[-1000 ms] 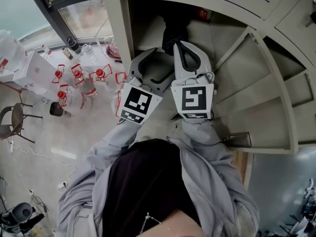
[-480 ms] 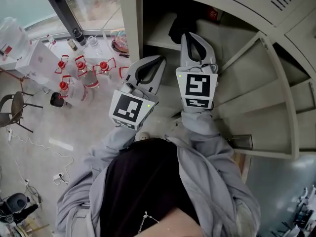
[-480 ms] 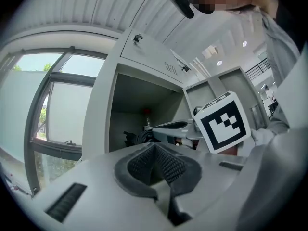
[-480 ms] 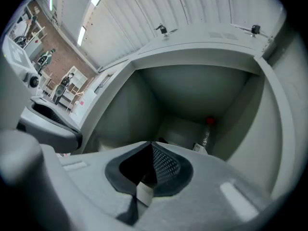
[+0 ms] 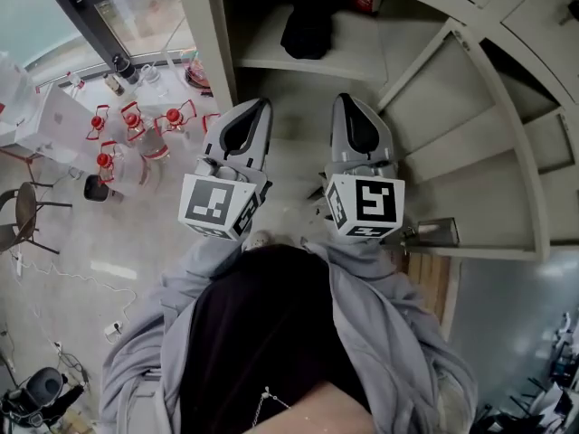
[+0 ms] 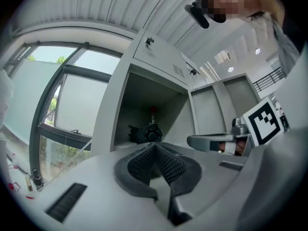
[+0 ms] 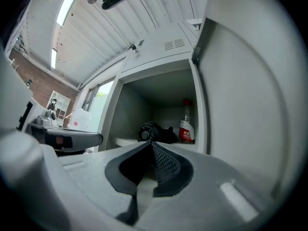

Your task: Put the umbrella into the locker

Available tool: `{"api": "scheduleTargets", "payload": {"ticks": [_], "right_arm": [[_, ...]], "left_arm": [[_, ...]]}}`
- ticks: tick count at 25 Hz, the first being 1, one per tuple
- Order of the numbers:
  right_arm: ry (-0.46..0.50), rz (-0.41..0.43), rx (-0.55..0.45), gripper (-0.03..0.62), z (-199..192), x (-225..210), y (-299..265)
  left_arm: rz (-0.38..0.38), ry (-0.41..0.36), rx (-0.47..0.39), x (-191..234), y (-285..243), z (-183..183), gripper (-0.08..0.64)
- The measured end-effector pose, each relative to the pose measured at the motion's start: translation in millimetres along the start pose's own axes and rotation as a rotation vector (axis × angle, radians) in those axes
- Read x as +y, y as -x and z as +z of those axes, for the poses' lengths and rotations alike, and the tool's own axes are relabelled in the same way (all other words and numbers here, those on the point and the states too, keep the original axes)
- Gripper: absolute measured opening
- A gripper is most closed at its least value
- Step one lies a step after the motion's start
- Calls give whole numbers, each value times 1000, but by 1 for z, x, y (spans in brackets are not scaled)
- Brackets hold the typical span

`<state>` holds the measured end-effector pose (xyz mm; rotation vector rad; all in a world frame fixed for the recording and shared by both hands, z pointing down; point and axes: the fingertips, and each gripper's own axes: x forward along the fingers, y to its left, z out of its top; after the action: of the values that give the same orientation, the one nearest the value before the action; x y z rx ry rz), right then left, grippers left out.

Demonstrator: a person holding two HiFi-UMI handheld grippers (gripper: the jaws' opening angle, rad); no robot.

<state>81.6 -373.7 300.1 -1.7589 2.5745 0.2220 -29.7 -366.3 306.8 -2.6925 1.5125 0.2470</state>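
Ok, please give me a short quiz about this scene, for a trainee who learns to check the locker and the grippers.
1. True or false: the umbrella lies on a shelf inside the locker.
2. What stands on the same shelf as the umbrella? A) a bottle B) a cup C) a shoe
3. What does the right gripper hold?
Key: 1 true. 2 A. 3 nothing; its jaws are shut and empty, outside the locker.

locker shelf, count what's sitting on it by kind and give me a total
umbrella: 1
bottle: 1
total: 2
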Motion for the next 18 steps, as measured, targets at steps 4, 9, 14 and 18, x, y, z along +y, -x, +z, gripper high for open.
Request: {"api": "scheduleTargets", "payload": {"ticks": [4, 9, 14, 18], "right_arm": [[-4, -50, 47, 4, -39, 5, 30], [-11, -59, 81, 4, -74, 17, 54], [-21, -27, 92, 4, -79, 28, 62], [-27, -22, 76, 5, -76, 32, 60]], "left_arm": [[22, 6, 40, -5, 10, -25, 6], [42, -28, 82, -14, 23, -53, 6], [59, -11, 134, -23, 40, -68, 6], [68, -10, 149, -23, 45, -66, 6]]}}
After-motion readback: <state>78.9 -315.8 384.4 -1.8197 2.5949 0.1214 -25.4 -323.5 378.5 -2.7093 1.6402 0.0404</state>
